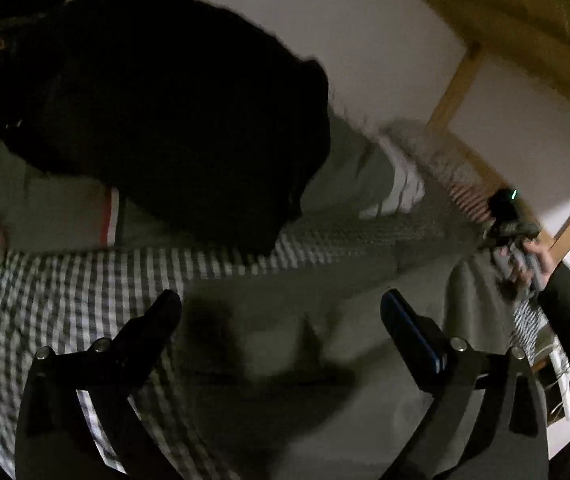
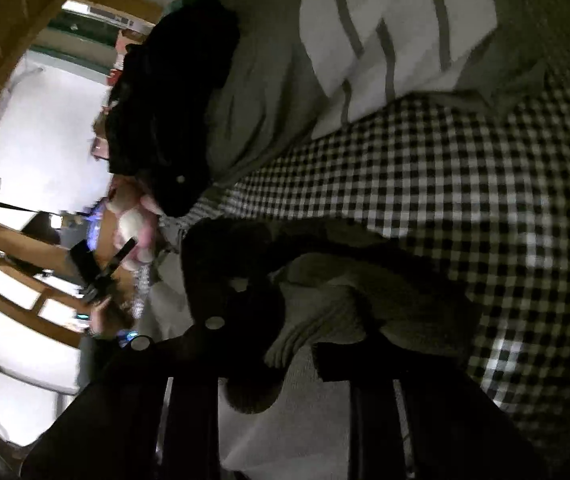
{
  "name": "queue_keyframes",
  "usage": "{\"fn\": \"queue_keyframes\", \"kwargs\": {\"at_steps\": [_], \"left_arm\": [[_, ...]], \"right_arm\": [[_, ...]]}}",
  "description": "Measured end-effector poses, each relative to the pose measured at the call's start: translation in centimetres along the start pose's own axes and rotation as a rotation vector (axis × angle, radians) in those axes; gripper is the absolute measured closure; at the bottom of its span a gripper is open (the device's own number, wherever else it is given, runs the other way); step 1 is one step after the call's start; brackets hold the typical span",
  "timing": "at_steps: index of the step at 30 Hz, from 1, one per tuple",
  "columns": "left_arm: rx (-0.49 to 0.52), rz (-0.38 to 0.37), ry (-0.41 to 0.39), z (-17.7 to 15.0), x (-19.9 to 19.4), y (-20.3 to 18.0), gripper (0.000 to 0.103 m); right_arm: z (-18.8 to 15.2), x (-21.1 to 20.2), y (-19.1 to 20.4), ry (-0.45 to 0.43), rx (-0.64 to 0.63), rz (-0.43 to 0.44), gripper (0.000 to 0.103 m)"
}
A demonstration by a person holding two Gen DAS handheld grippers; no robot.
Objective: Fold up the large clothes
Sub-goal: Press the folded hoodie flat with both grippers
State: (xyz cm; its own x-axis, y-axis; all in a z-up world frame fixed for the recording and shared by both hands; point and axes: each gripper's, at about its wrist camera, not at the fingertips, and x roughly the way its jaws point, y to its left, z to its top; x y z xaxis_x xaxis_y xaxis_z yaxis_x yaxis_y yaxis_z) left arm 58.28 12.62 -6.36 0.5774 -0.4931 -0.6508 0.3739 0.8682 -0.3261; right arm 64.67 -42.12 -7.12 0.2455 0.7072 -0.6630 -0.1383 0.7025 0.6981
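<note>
Garment (image 1: pixel 269 352) lies on checked sheet (image 1: pixel 45 296); dark clothes pile (image 1: pixel 157 112) behind it; striped pillow (image 1: pixel 401 188) right of pile.

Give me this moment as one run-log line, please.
left gripper: open, above olive garment | right gripper: shut on olive garment | black garment: on checkered sheet

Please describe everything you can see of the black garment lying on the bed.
The black garment is a dark, bulky heap, not folded, with rumpled edges; its fabric is too dark to tell in detail. It lies on grey-green bedding, and its lower edge reaches the checked sheet. In the right wrist view a small round button or snap shows near its edge. Neither hand-held gripper touches it; the left hand-held gripper is open, apart from it.
</note>
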Motion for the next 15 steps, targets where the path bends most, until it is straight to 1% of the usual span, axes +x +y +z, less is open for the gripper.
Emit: {"fn": "queue_keyframes", "kwargs": {"at_steps": [1, 2, 3, 4, 5, 6, 7, 8, 9, 10, 12, 13, 14, 15], "left_arm": [[0.015, 0.029, 0.037, -0.6, 0.6, -0.7, 0.005], [0.031, 0.040, 0.069, -1.0, 1.3, -1.1, 0.005], [0.070, 0.061, 0.131, -1.7, 2.6, -1.6, 0.005], [0.116, 0.120, 0.183, -2.4, 4.0, -1.8, 0.005], [0.147, 0.157, 0.205, -2.9, 4.7, -1.7, 0.005], [0.173, 0.193, 0.231, -3.4, 6.2, -1.5, 0.005], [0.167, 0.197, 0.243, -3.7, 6.6, -1.0, 0.005], [0.156, 0.196, 0.245, -3.9, 7.1, -0.8, 0.004], [0.138, 0.194, 0.243, -4.0, 7.6, -0.4, 0.004], [0.126, 0.194, 0.242, -4.1, 7.9, -0.2, 0.004], [0.113, 0.187, 0.236, -4.0, 8.0, 0.2, 0.004], [0.114, 0.186, 0.236, -4.0, 8.2, 0.1, 0.004], [0.114, 0.184, 0.232, -4.0, 8.1, 0.1, 0.005], [0.111, 0.179, 0.233, -4.0, 8.1, 0.2, 0.005]], "right_arm": [[0.0, 0.0, 0.7, -0.012, -0.013, -0.010, 0.081], [0.1, -0.2, 1.5, -0.031, -0.024, -0.009, 0.080], [0.3, -0.4, 1.8, -0.041, -0.018, -0.004, 0.072], [0.3, -0.6, 2.1, -0.043, -0.011, 0.009, 0.043], [0.3, -0.8, 2.7, -0.051, -0.014, 0.051, 0.025], [0.4, -1.6, 3.1, -0.082, -0.010, 0.103, 0.004], [0.5, -2.7, 3.3, -0.143, 0.002, 0.135, 0.003], [0.7, -4.4, 3.0, -0.219, 0.055, 0.194, 0.003], [0.9, -5.8, 2.6, -0.262, 0.095, 0.227, 0.003], [1.0, -7.0, 3.0, -0.292, 0.068, 0.162, 0.003], [0.6, -8.5, 5.5, -0.332, -0.105, -0.104, 0.003], [0.2, -8.5, 6.5, -0.329, -0.175, -0.185, 0.003], [-0.6, -8.1, 7.8, -0.309, -0.283, -0.295, 0.003], [-1.4, -7.1, 8.6, -0.271, -0.356, -0.397, 0.003]]}}
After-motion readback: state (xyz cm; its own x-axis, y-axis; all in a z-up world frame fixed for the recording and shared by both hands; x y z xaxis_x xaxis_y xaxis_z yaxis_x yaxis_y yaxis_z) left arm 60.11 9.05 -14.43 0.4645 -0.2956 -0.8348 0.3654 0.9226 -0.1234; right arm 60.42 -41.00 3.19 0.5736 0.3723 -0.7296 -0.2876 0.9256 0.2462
